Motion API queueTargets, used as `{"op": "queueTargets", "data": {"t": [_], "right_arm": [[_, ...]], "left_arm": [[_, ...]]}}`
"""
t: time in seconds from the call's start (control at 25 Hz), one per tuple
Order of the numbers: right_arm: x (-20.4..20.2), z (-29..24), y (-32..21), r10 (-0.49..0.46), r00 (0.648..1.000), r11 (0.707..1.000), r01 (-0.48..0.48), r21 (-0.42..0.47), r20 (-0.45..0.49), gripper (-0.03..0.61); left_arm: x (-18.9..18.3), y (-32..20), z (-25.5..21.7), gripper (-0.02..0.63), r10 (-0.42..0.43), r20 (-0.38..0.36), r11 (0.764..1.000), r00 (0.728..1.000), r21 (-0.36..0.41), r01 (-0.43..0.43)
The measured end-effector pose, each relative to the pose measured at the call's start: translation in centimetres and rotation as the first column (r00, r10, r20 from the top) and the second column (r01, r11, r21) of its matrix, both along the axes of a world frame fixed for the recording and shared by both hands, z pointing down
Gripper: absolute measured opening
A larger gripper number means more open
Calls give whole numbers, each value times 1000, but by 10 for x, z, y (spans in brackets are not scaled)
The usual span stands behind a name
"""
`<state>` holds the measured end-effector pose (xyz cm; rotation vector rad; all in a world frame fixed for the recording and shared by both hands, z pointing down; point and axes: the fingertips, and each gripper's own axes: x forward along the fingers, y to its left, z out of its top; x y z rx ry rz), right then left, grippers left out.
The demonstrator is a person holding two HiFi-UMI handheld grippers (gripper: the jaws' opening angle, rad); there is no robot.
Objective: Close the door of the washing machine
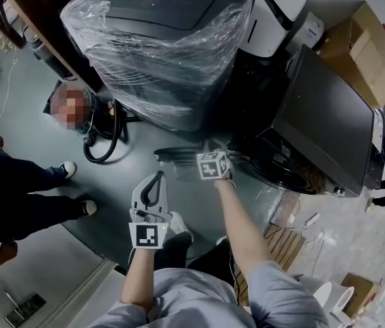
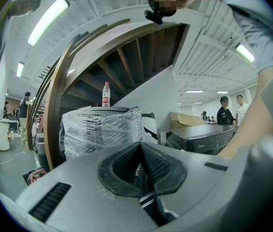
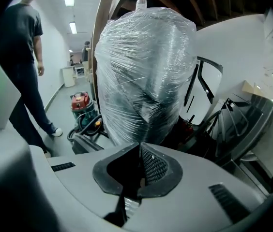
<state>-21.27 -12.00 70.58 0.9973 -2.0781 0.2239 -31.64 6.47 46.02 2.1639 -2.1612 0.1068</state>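
Right gripper (image 3: pixel 139 151): jaws pressed together with nothing between them, held just beside the front of the dark washing machine (image 1: pixel 322 121), near its round port (image 1: pixel 289 173). The machine stands to this gripper's right and a film-wrapped appliance (image 1: pixel 165 53) straight ahead. How far the door stands open cannot be told. Left gripper (image 2: pixel 140 151): likewise closed on nothing, nearer the person, apart from the machine.

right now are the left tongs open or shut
Shut: in the left gripper view the left tongs touch at the tips, with nothing between them.
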Motion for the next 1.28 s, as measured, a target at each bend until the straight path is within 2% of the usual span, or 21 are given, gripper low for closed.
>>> {"op": "queueTargets", "data": {"t": [0.16, 0.48, 0.72, 1.0, 1.28], "right_arm": [[1, 1, 6, 11, 1000, 1000, -11, -28, 1, 2], [9, 2, 20, -18, 1000, 1000, 18, -5, -22, 2], [14, 2, 35, -19, 1000, 999, 18, -33, -4, 2], [25, 1, 52, -34, 999, 999, 33, -20, -13, 2], [38, 2, 65, -11, 1000, 999, 11, -36, 6, 2]], "left_arm": [[3, -1, 0, 2, 16, 25, 1000, 1000, 2, -16], [9, 0, 3, 2, 6, -24, 1000, 1000, -8, -7], [14, -1, 0, 1, 22, -10, 1000, 1000, 10, -21], [25, -2, 1, 2, 41, -9, 999, 999, 9, -41], [35, -3, 0, 2, 61, -5, 998, 998, 11, -61]]}}
